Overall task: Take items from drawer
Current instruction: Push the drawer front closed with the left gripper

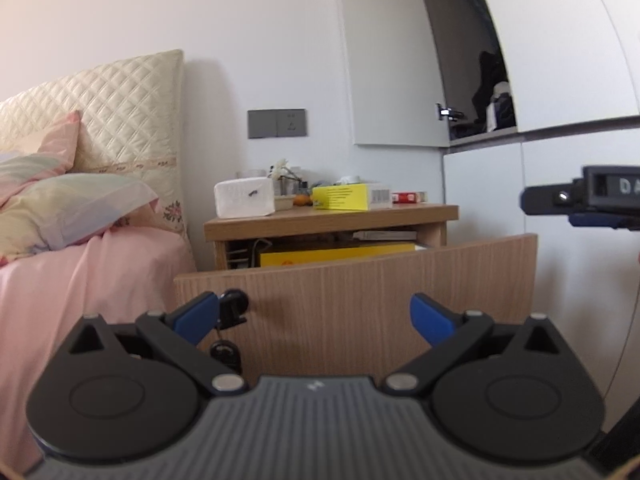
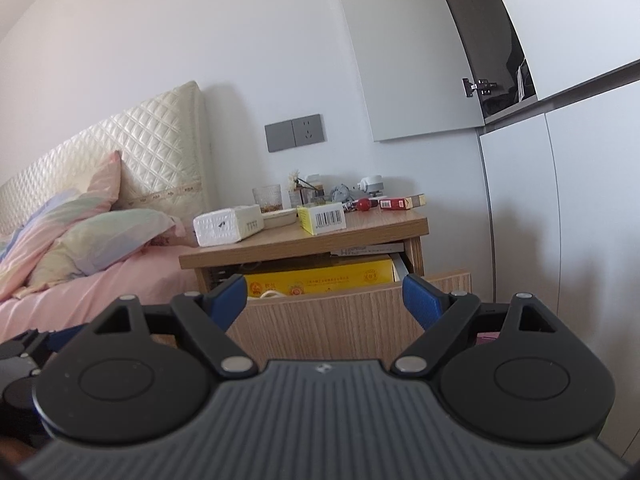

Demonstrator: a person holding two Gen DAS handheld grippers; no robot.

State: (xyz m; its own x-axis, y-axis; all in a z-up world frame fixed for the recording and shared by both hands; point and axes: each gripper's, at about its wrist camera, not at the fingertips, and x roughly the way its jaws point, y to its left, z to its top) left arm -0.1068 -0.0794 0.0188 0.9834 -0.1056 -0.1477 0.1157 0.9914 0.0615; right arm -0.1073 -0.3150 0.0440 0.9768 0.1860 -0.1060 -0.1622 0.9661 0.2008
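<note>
I am looking past the bed (image 2: pixel 100 292) at the nightstand (image 2: pixel 304 242), whose drawer (image 2: pixel 352 312) is standing pulled out, its wood-grain front facing both cameras. Inside it a large yellow box (image 2: pixel 320 280) is lying flat, with a pale cord showing at its near edge and a thin grey booklet (image 2: pixel 368 249) resting above it near the right side; these are the items I am after.

My left hand-held gripper (image 1: pixel 314 318) is hovering low in front of the drawer front with its blue pads spread wide, holding nothing. My right hand-held gripper (image 2: pixel 324 298) is sitting higher, just above the drawer's top edge, jaws equally apart and empty.

To do this well, I judge the right one should be going in over the front panel, pads straddling the yellow box's near edge, lifting it clear without catching the cord or the surface overhang above.

On the surface, a smaller yellow carton (image 2: pixel 322 219) is showing a barcode; its print and the box's red seals are too small to read. A red-and-gold pack (image 2: pixel 402 202) is lying at the back.
</note>
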